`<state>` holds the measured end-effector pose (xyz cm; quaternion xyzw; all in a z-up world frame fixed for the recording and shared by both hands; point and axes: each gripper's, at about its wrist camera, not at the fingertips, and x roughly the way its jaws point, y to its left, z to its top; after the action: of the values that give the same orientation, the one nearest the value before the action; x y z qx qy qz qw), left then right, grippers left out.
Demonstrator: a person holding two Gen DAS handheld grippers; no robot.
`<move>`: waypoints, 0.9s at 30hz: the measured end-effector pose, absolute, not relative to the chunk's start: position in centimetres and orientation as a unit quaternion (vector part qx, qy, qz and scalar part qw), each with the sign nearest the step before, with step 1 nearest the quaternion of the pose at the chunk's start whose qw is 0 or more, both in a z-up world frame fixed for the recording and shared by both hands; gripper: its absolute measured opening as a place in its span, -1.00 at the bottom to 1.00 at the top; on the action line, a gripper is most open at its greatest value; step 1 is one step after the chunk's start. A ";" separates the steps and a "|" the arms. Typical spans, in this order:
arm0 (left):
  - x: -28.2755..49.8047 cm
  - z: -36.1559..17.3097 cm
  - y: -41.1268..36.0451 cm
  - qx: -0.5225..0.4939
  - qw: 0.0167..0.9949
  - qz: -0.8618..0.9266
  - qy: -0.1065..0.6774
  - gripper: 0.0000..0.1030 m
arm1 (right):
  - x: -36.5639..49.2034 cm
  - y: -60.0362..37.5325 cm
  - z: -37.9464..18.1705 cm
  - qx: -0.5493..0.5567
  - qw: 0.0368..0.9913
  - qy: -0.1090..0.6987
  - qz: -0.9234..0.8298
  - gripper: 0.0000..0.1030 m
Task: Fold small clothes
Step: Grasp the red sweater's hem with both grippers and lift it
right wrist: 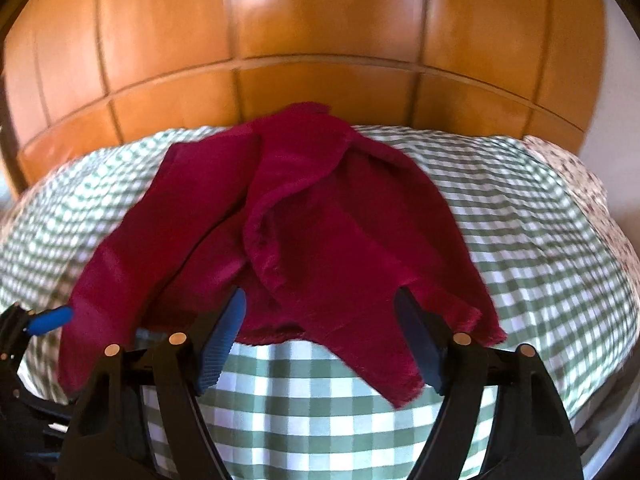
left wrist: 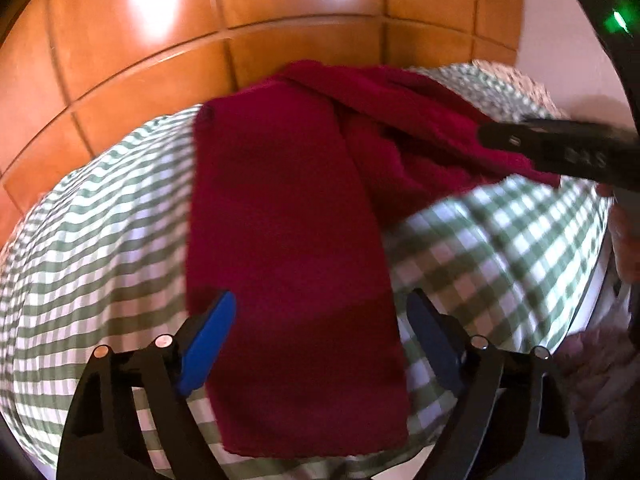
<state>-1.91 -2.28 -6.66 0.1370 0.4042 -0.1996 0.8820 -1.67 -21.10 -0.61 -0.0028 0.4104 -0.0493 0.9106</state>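
Observation:
A dark red garment [left wrist: 288,216] lies rumpled on the green checked bedcover [left wrist: 100,248]. In the left wrist view one long red panel runs down between the blue fingers [left wrist: 208,340] of my left gripper [left wrist: 320,296], whose jaws stand wide and do not press it. In the right wrist view the garment [right wrist: 320,216] shows two layers with a frayed pointed hem, and my right gripper [right wrist: 320,292] straddles that hem with open jaws. The right tool's black body [left wrist: 560,152] crosses over the cloth's far right side. A blue fingertip [right wrist: 48,320] of the left tool shows beside the garment's left strip.
An orange-brown panelled wooden headboard [right wrist: 320,40] rises behind the bed. A floral pillow [right wrist: 592,184] lies at the bed's right end. A hand [left wrist: 624,240] shows at the right edge of the left wrist view. Bare checked cover [right wrist: 540,240] spreads on both sides of the garment.

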 end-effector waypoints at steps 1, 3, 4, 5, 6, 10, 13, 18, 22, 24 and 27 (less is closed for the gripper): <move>-1.9 -7.2 -2.7 0.149 0.878 -0.200 0.409 0.23 | -1.3 -20.5 -1.1 -0.018 0.908 0.417 -0.038 0.39; -1.8 -7.7 -2.8 0.155 0.874 -0.199 0.415 -0.05 | -0.5 -19.5 -2.1 -0.055 0.903 0.423 -0.039 0.28; -1.8 -7.6 -2.7 0.151 0.876 -0.200 0.413 -0.45 | 0.0 -19.1 -2.8 -0.072 0.899 0.430 -0.038 0.24; -1.7 -7.5 -2.5 0.147 0.876 -0.203 0.413 -0.67 | 0.5 -19.0 -3.4 -0.078 0.895 0.437 -0.033 0.14; -1.5 -7.2 -2.1 0.133 0.876 -0.208 0.415 -0.82 | 1.1 -18.8 -4.3 -0.090 0.890 0.447 -0.028 -0.13; -0.6 -3.8 1.2 0.043 0.886 -0.226 0.403 -0.85 | 2.0 -19.8 -3.4 -0.070 0.887 0.457 0.000 -0.83; 1.4 -1.4 4.1 -0.020 0.894 -0.217 0.390 -0.86 | 1.5 -21.2 -0.2 -0.049 0.901 0.430 0.023 -0.87; 7.4 3.2 9.8 -0.094 0.919 -0.157 0.349 -0.86 | 3.0 -27.0 5.4 -0.025 0.923 0.383 -0.021 -0.88; 12.7 5.9 13.1 -0.098 0.938 -0.088 0.319 -0.86 | 7.3 -33.3 7.6 -0.015 0.926 0.364 -0.100 -0.88; 15.9 6.8 14.5 -0.097 0.942 -0.053 0.317 -0.87 | 10.0 -36.6 7.8 -0.005 0.919 0.367 -0.141 -0.88; 20.6 7.3 16.7 -0.112 0.940 0.006 0.324 -0.87 | 14.1 -41.7 7.5 0.010 0.903 0.376 -0.209 -0.88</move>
<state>20.64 16.74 7.34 -0.1115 0.3237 0.0057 0.9395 14.13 -41.67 7.50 0.0102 0.3757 -0.2093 0.9027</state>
